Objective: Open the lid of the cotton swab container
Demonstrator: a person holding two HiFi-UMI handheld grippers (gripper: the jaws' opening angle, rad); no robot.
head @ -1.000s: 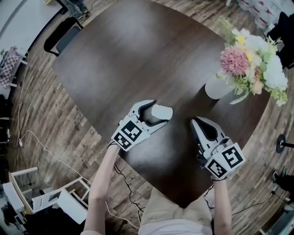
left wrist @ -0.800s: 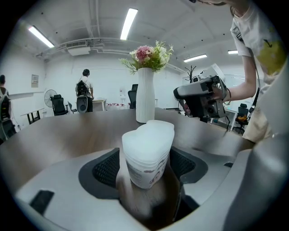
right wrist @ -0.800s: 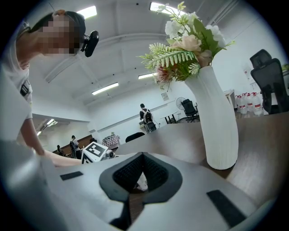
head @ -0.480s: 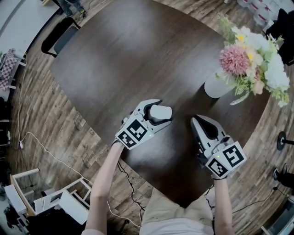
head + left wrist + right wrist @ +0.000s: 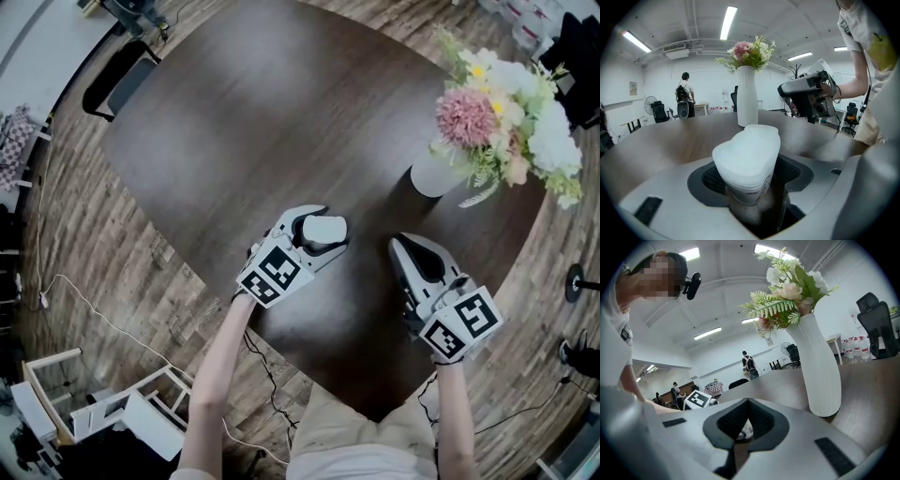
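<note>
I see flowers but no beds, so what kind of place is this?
Probably a big open office: a large wooden table, office chairs and long ceiling strip lights.

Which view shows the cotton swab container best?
The left gripper view: the cotton swab container fills the centre, lid on, between the left gripper's closing jaws. The head view shows it small, from above. The right gripper view shows only a sliver past its shut jaws.

The left gripper [image 5: 330, 232] now reaches further around the cotton swab container [image 5: 747, 154], which sits deeper between its jaws than a second ago; the jaws, widest then, are closing in
</note>
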